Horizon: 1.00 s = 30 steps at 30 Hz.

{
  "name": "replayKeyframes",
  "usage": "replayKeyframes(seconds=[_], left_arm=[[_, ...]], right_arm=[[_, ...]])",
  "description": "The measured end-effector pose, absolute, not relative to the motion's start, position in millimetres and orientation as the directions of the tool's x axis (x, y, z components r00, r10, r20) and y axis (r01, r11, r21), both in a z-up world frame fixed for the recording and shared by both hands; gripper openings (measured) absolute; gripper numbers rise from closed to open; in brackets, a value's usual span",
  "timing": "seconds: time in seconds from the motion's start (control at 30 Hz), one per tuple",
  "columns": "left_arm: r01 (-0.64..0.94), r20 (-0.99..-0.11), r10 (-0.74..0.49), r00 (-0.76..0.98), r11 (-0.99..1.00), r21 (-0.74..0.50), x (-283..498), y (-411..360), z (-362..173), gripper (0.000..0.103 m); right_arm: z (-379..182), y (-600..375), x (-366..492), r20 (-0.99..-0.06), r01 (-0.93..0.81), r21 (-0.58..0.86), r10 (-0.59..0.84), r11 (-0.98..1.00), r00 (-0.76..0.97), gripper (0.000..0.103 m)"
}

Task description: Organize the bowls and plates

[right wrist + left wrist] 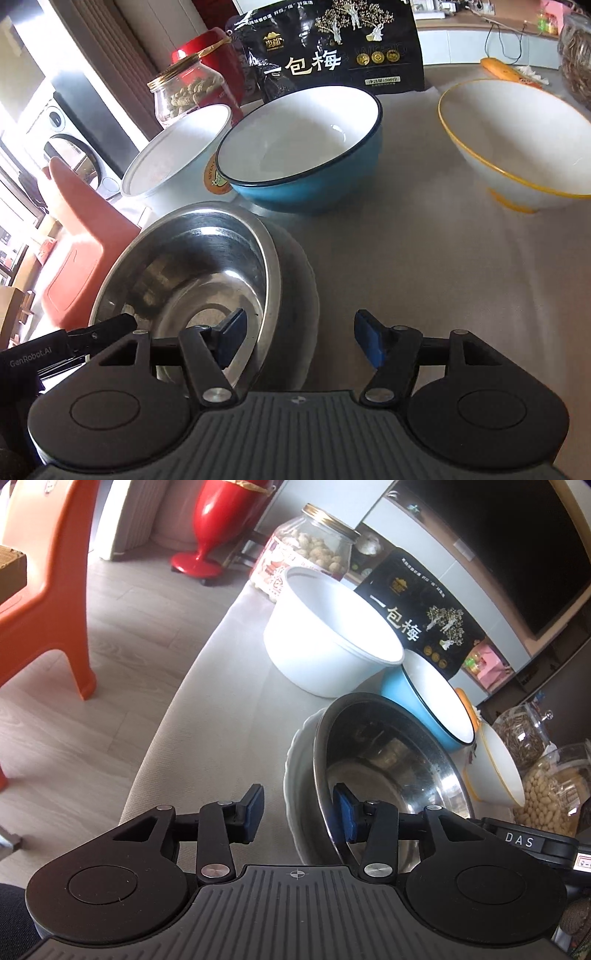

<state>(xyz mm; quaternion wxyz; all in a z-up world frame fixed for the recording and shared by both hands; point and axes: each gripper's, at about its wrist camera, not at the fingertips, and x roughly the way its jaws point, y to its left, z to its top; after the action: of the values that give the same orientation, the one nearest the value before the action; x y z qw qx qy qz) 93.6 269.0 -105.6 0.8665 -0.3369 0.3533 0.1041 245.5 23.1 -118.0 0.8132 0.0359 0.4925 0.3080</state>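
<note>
A steel bowl [388, 768] [192, 266] sits inside a white plate [291, 760] [299, 273] on the grey table. My left gripper [298, 794] is open and straddles their left rims, one blue pad inside the bowl and the other over the table, neither pressing. My right gripper [300, 319] is open across the opposite rims in the same way. Behind stand a white tub [332, 627] [177, 147], a blue bowl [424, 698] [306, 184] and a yellow-rimmed white bowl [495, 771] [517, 147].
A black snack bag [417, 613] [332, 48] and a peanut jar [314, 550] [184, 96] stand at the back. More glass jars [550, 794] crowd the right end. An orange chair [48, 590] stands on the floor beyond the table's left edge.
</note>
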Motion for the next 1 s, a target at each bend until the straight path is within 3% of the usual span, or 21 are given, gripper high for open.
replayKeyframes(seconds=[0.07, 0.13, 0.33, 0.7, 0.83, 0.9, 0.97, 1.0], left_arm=[[-0.4, -0.67, -0.089, 0.737, 0.741, -0.539, 94.8, 270.1, -108.7, 0.037], [-0.396, -0.666, -0.091, 0.74, 0.742, -0.541, 93.4, 268.9, -105.8, 0.032], [-0.476, -0.668, 0.047, 0.743, 0.738, -0.478, 83.9, 279.2, -94.5, 0.032], [-0.514, -0.662, 0.104, 0.743, 0.722, -0.464, 79.8, 282.7, -89.7, 0.032], [-0.55, -0.621, 0.249, 0.743, 0.756, -0.355, 74.5, 268.4, -63.5, 0.032], [-0.548, -0.571, 0.296, 0.766, 0.764, -0.339, 73.4, 260.6, -45.8, 0.032], [-0.505, -0.532, 0.264, 0.804, 0.776, -0.378, 78.7, 252.5, -32.6, 0.032], [-0.465, -0.52, 0.22, 0.825, 0.787, -0.405, 86.5, 245.3, -26.7, 0.032]], right_arm=[[-121.9, 30.9, 245.3, -0.785, -0.484, 0.369, 0.544, 0.794, 0.294, 0.046], [-121.0, 38.1, 241.1, -0.791, -0.502, 0.355, 0.54, 0.788, 0.288, 0.046], [-118.7, 54.5, 224.5, -0.798, -0.541, 0.333, 0.536, 0.773, 0.274, 0.046], [-115.6, 70.7, 212.1, -0.787, -0.603, 0.297, 0.548, 0.74, 0.284, 0.051], [-100.2, 58.7, 206.1, -0.745, -0.626, 0.226, 0.547, 0.746, 0.383, 0.051], [-85.4, 42.4, 202.9, -0.704, -0.631, 0.176, 0.544, 0.756, 0.456, 0.056], [-69.1, 20.6, 199.4, -0.644, -0.614, 0.12, 0.532, 0.78, 0.55, 0.071], [-63.6, 11.6, 198.1, -0.616, -0.593, 0.091, 0.513, 0.8, 0.598, 0.072]])
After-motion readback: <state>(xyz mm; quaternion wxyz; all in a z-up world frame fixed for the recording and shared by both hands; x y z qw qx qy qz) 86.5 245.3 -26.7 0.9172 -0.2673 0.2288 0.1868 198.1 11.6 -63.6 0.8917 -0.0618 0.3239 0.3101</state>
